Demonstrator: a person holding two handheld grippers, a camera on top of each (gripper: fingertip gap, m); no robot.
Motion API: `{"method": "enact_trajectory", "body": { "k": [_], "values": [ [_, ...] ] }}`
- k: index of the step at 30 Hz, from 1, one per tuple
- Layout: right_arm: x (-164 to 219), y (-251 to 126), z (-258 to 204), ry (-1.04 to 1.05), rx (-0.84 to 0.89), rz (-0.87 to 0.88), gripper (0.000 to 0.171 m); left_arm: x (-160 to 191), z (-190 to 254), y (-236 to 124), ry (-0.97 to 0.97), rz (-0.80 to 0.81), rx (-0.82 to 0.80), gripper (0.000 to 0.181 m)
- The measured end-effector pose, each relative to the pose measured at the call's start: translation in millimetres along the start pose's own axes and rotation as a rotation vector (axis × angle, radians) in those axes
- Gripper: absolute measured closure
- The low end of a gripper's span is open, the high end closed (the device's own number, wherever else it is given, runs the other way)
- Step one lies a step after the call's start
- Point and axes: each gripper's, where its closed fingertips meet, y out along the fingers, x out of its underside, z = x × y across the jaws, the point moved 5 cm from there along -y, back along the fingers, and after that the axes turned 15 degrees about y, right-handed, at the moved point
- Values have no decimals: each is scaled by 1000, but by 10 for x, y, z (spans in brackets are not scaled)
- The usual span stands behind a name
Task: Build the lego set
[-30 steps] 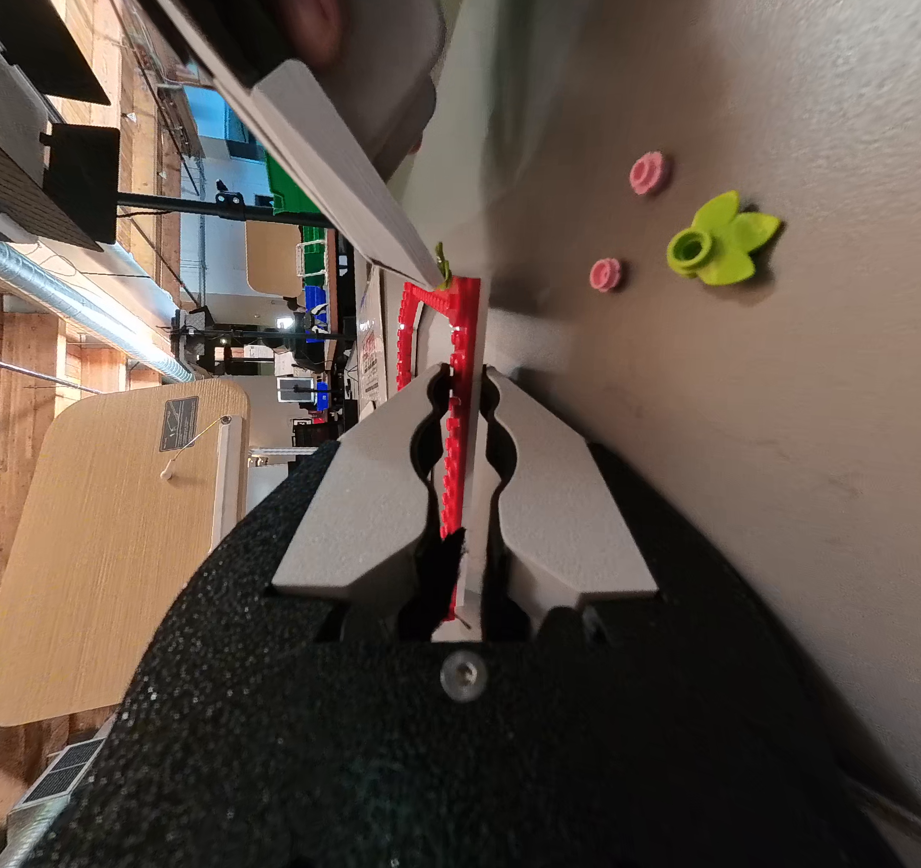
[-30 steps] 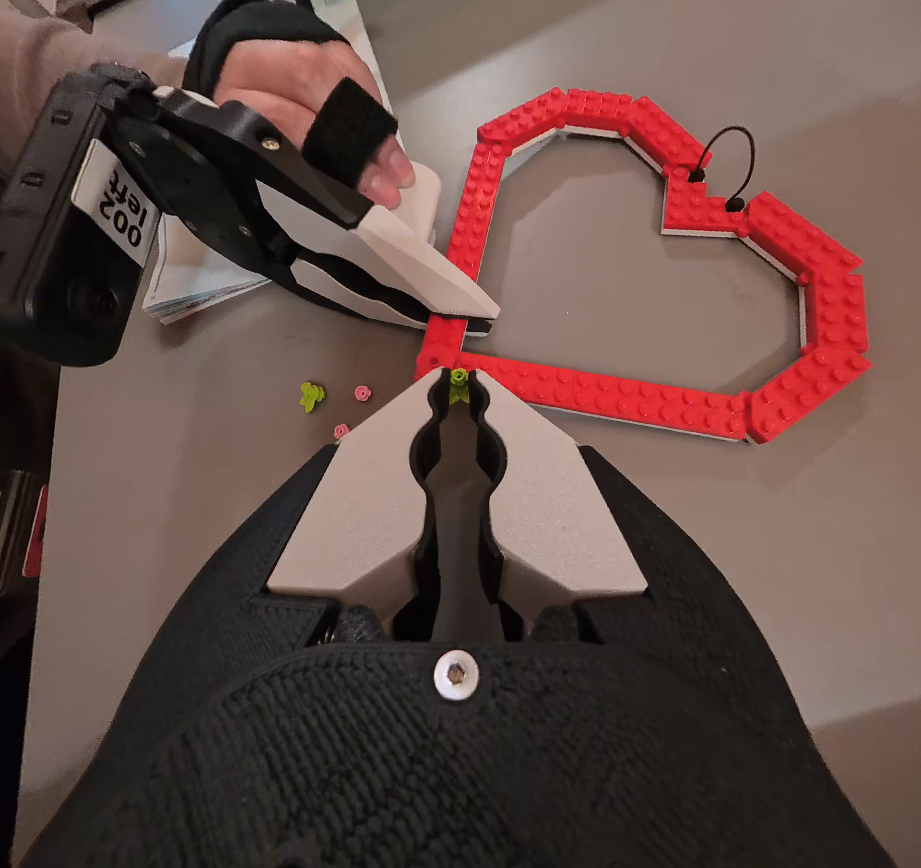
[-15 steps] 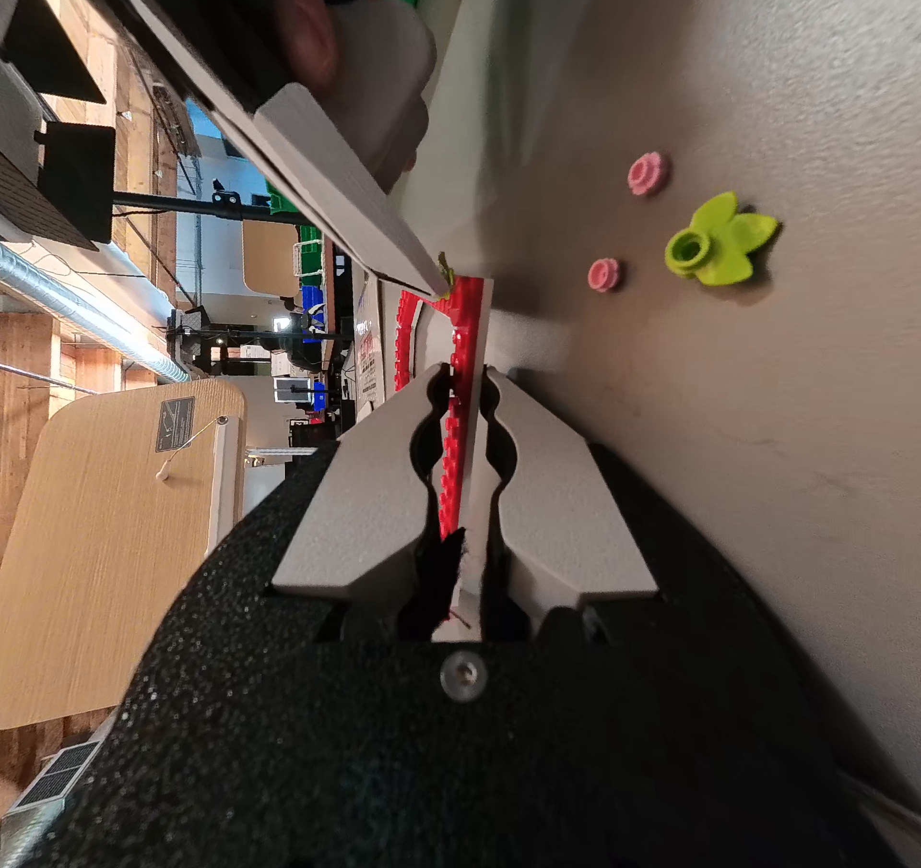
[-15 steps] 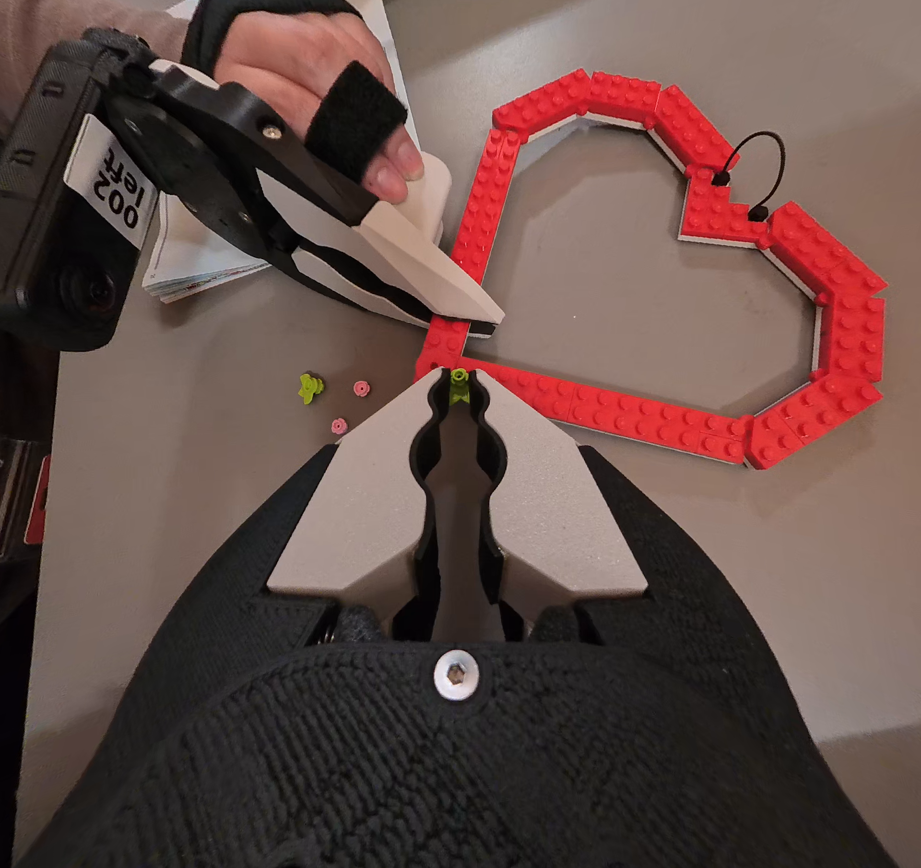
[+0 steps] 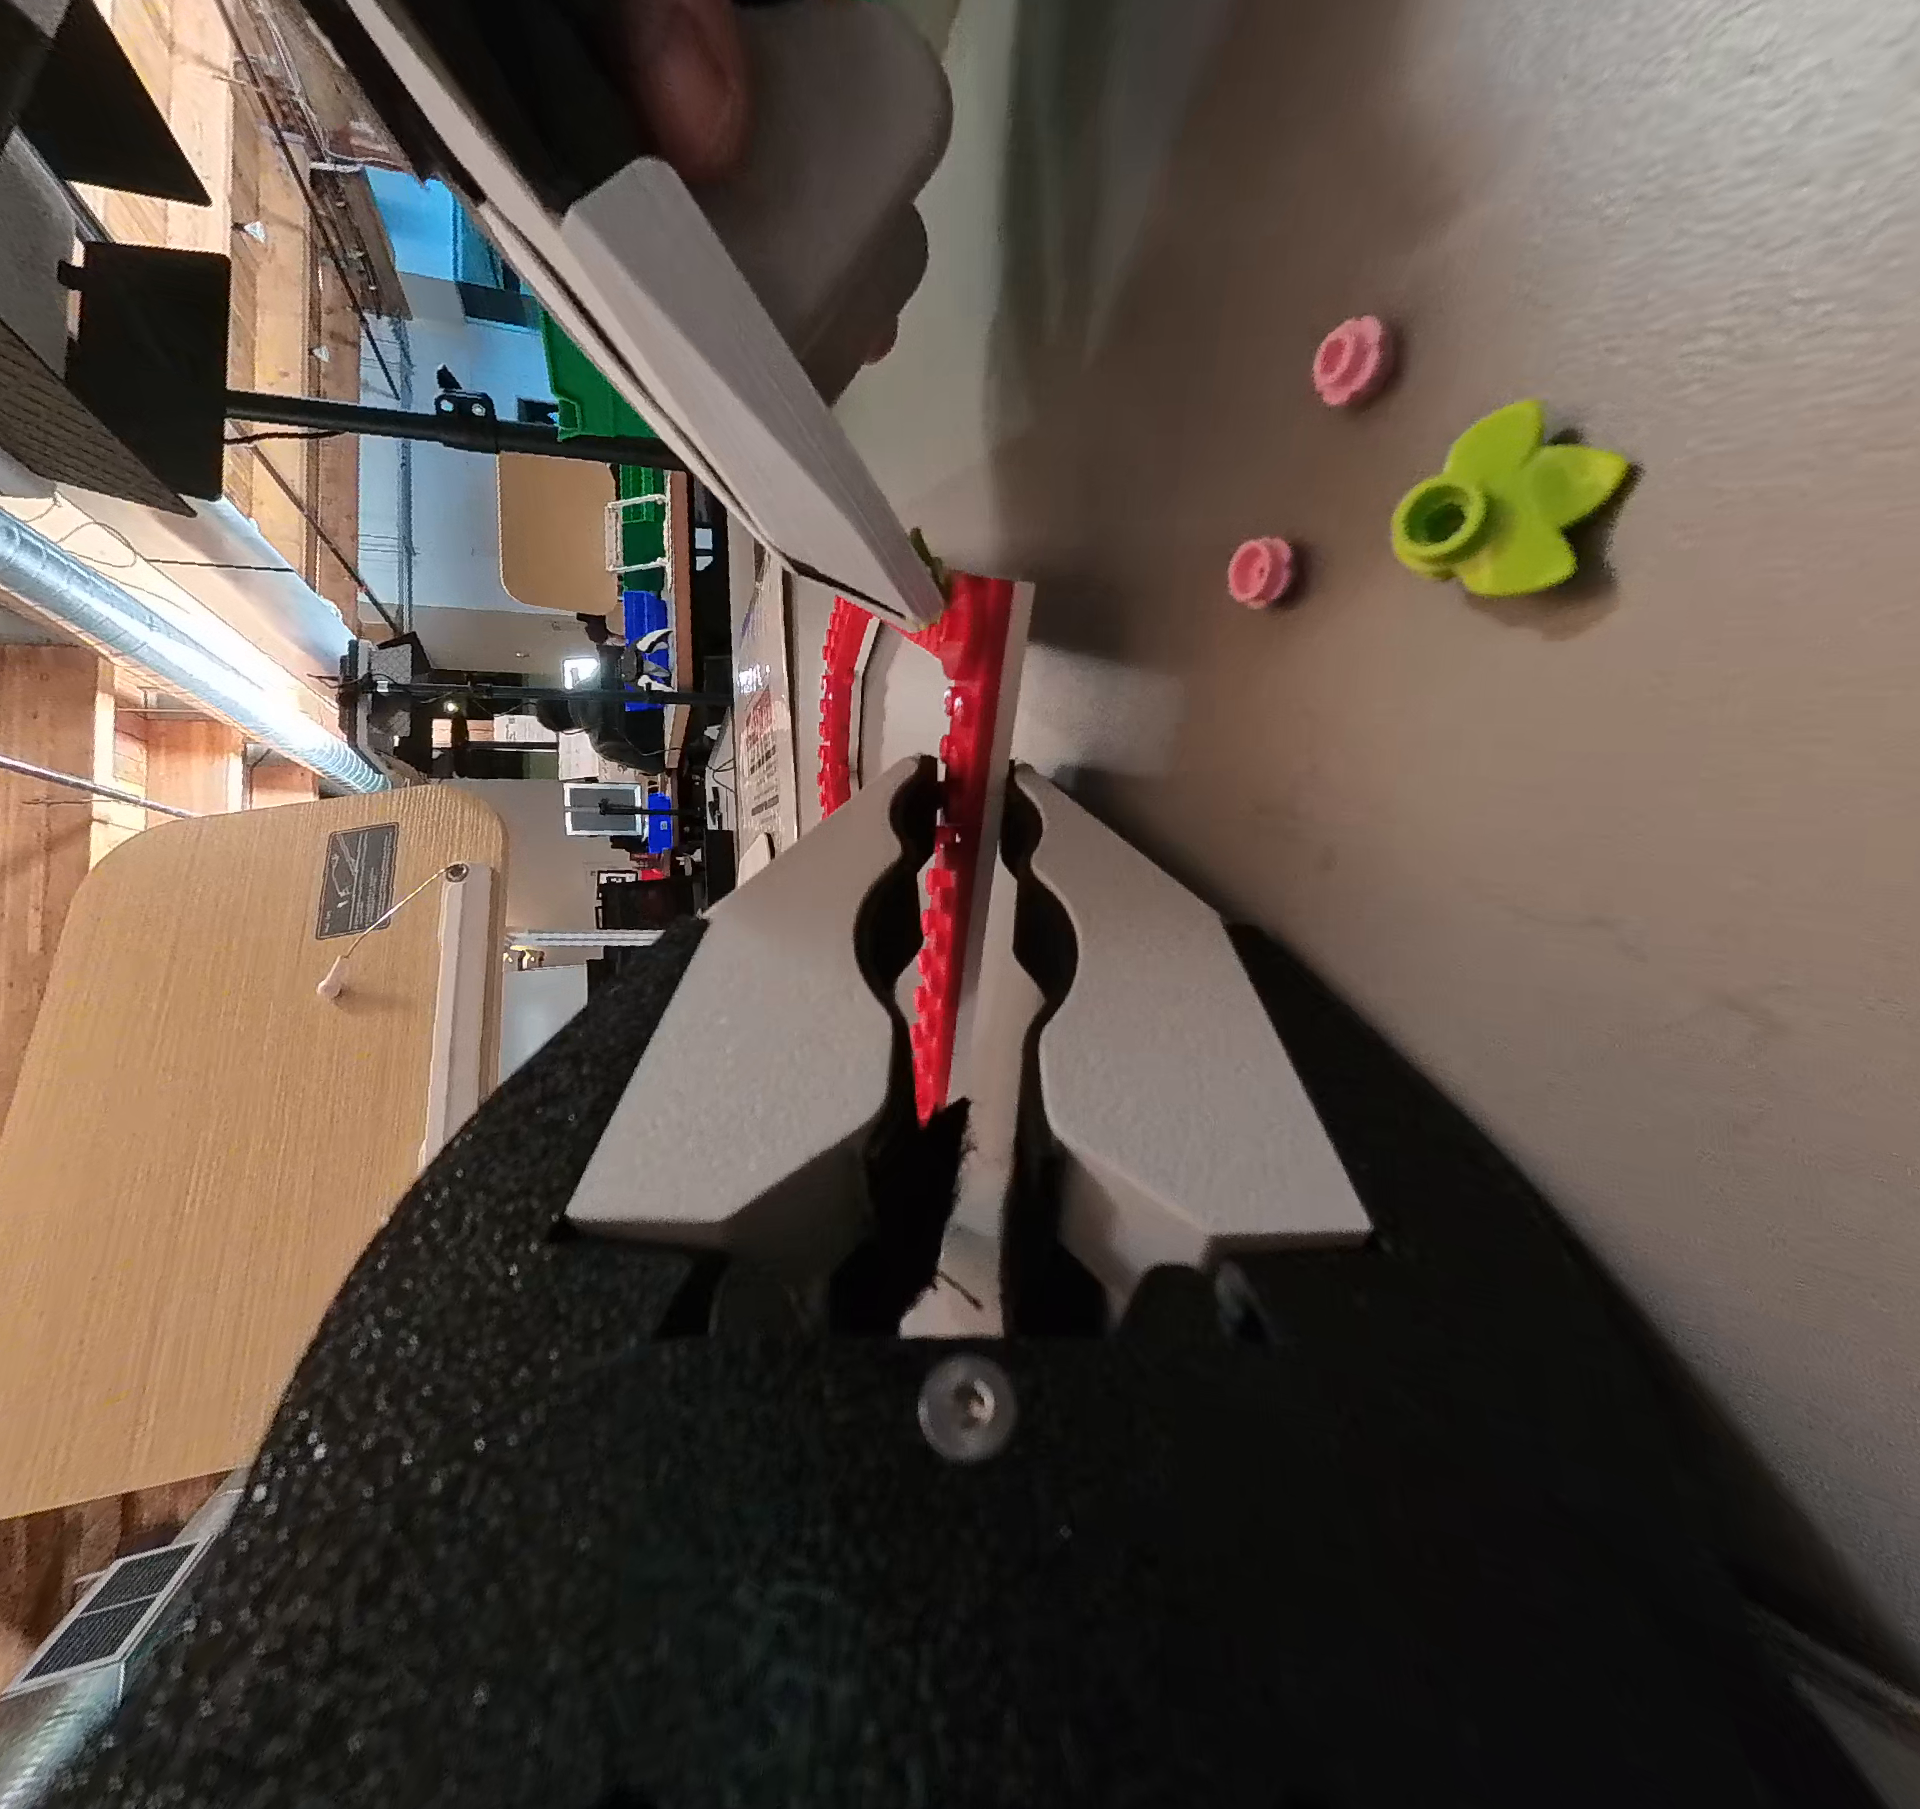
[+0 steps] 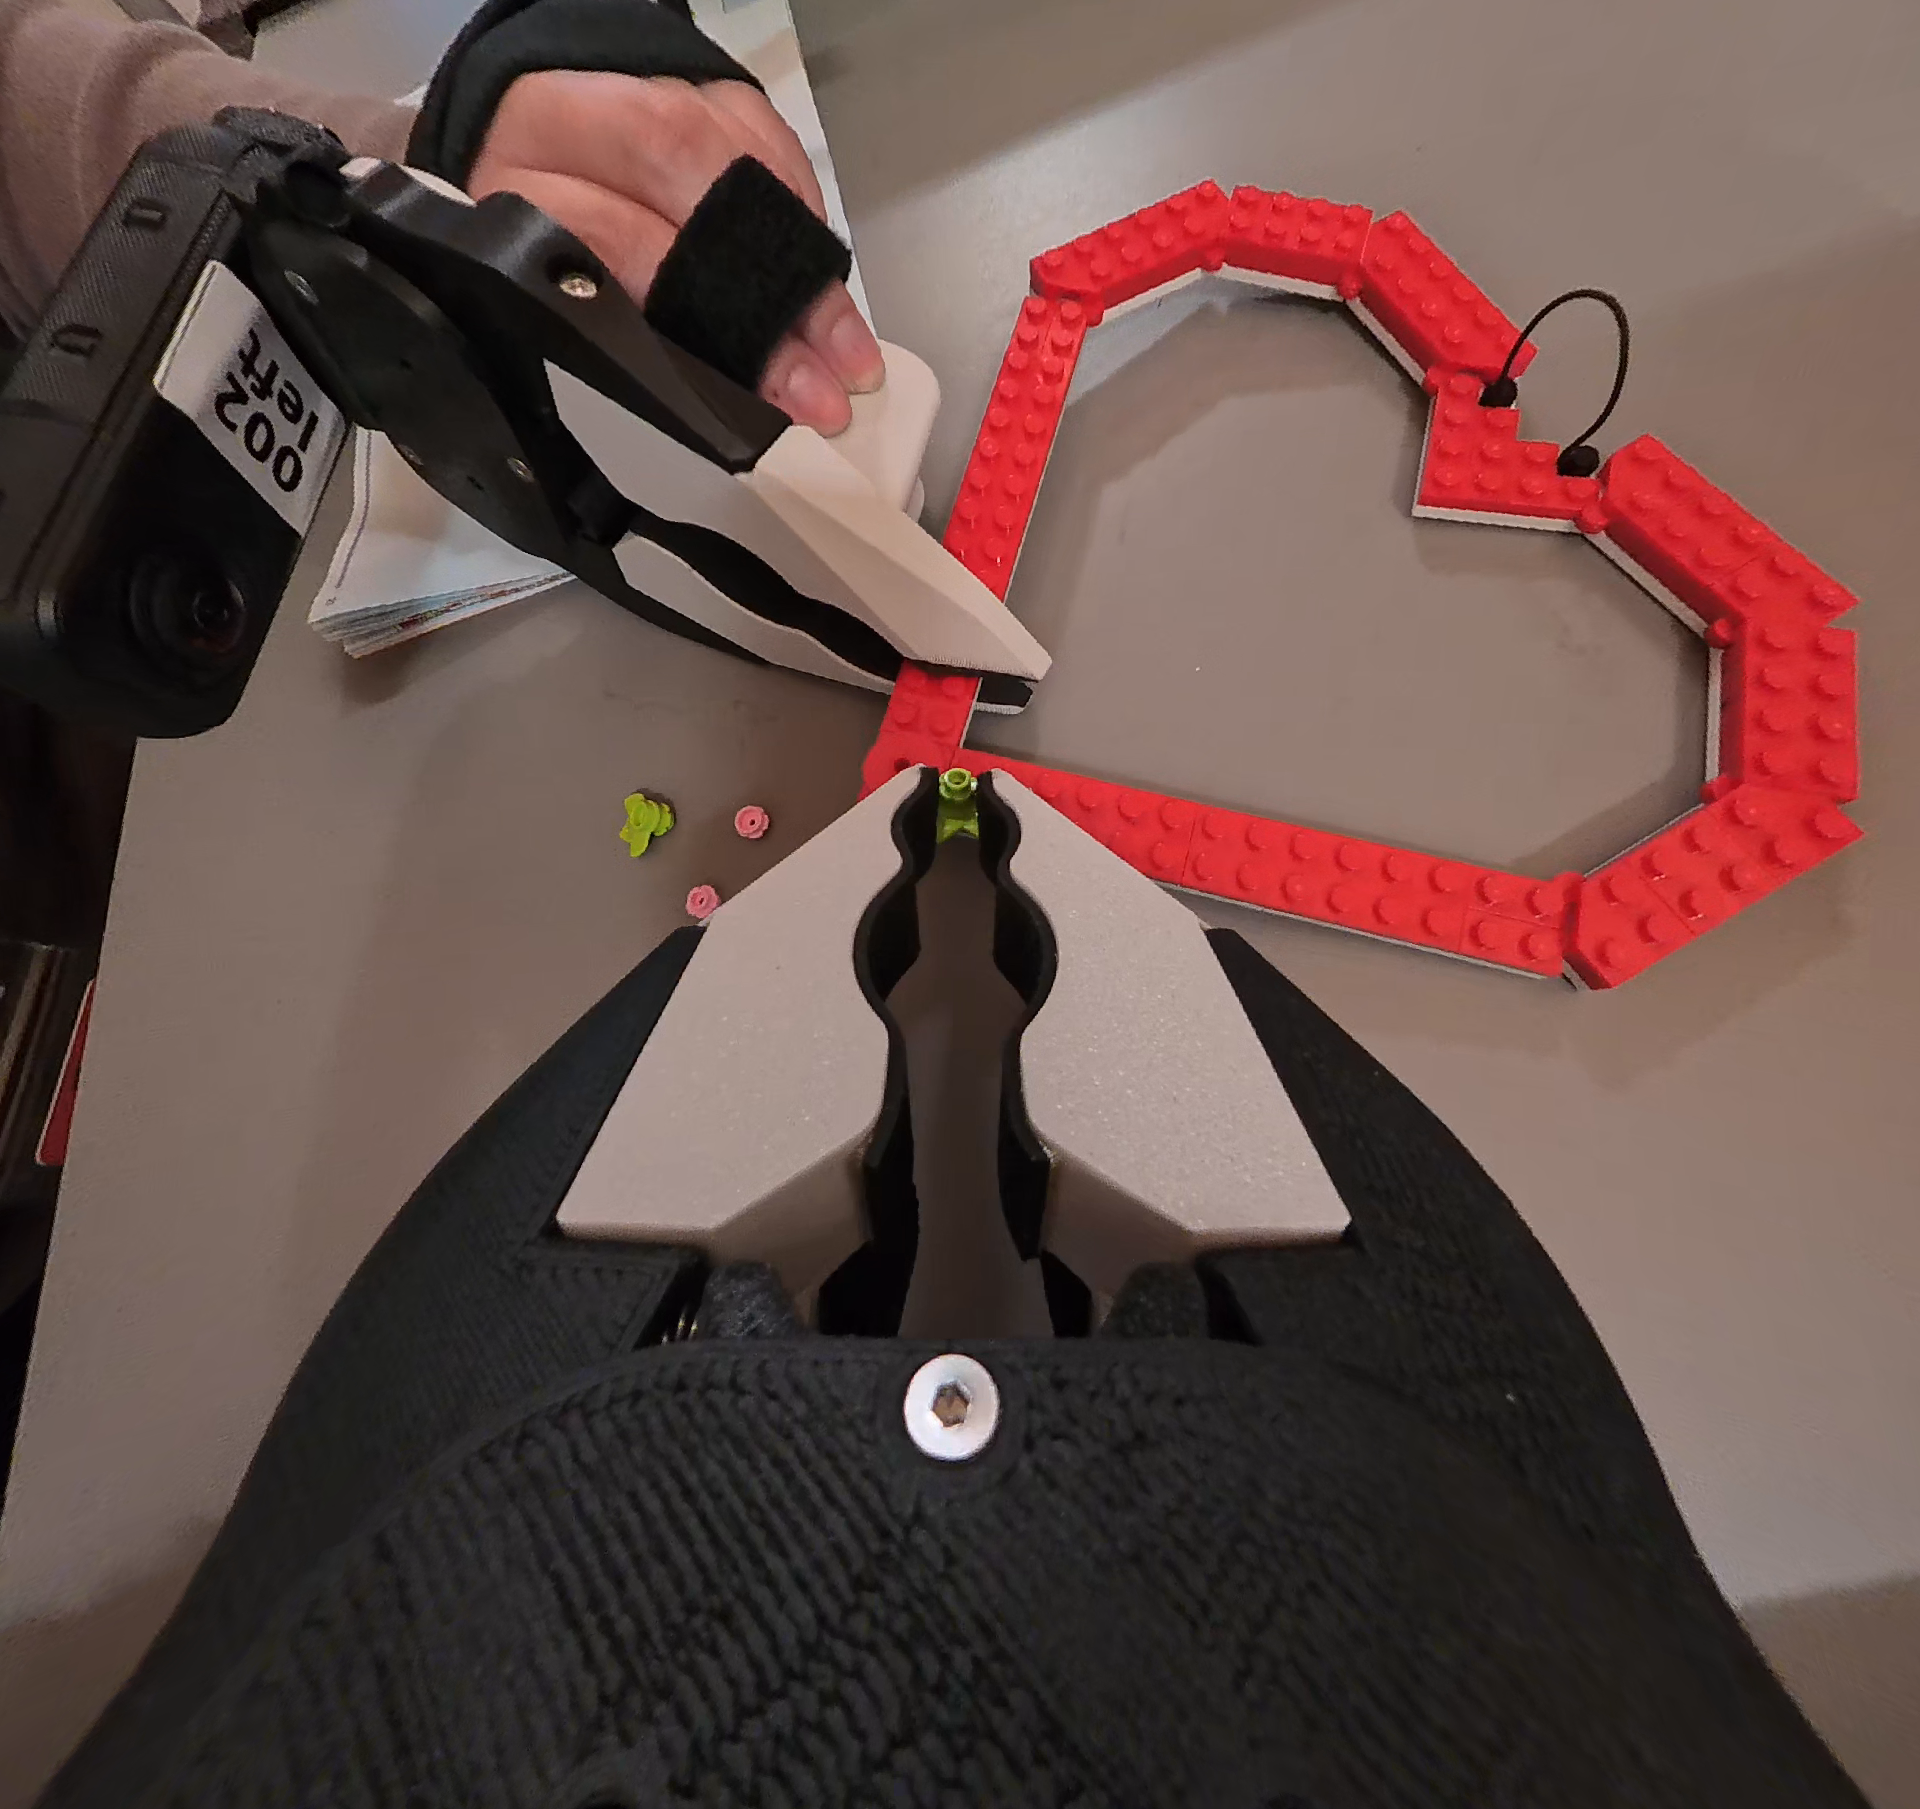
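A red brick heart frame (image 6: 1299, 866) with a white underside lies on the grey table. My left gripper (image 6: 1023, 673) is shut on the heart's edge near its pointed tip; the left wrist view shows the jaws (image 5: 971, 783) clamped on the heart frame (image 5: 977, 679). My right gripper (image 6: 956, 783) is shut on a small lime green leaf piece (image 6: 954, 809), held at the heart's tip. In the left wrist view the right gripper (image 5: 925, 606) touches the red studs.
A loose lime leaf piece (image 6: 644, 821) and two pink round studs (image 6: 750, 821) (image 6: 703, 899) lie left of the heart's tip. A black cord loop (image 6: 1558, 346) sits on the heart's notch. A booklet (image 6: 436, 575) lies under the left hand. My two grippers' fingertips are within a few centimetres of each other.
My right gripper has come down slightly with the lime piece onto the heart's tip. My left gripper keeps its hold; the heart has turned a little.
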Motion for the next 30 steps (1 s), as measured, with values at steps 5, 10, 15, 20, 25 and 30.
{"method": "enact_trajectory", "body": {
  "k": [5, 10, 15, 20, 25, 30],
  "values": [
    [13, -1, 4, 2, -14, 26, 166, -2, 0, -2, 0, 2, 0, 172],
    [30, -1, 2, -1, -19, 56, 166, -3, 0, -5, 0, 5, -1, 172],
    [48, 4, 19, 13, -39, 93, 165, 1, 4, -4, -3, 2, 4, 172],
    [55, 1, 13, -5, -35, 92, 165, -5, 2, -8, 0, 5, 2, 172],
    [69, 3, 13, -35, -32, 112, 165, -6, 1, -9, 0, 4, 1, 172],
    [67, 3, 20, -42, -28, 131, 166, 1, 2, -6, -3, 0, 2, 172]
  ]
}}
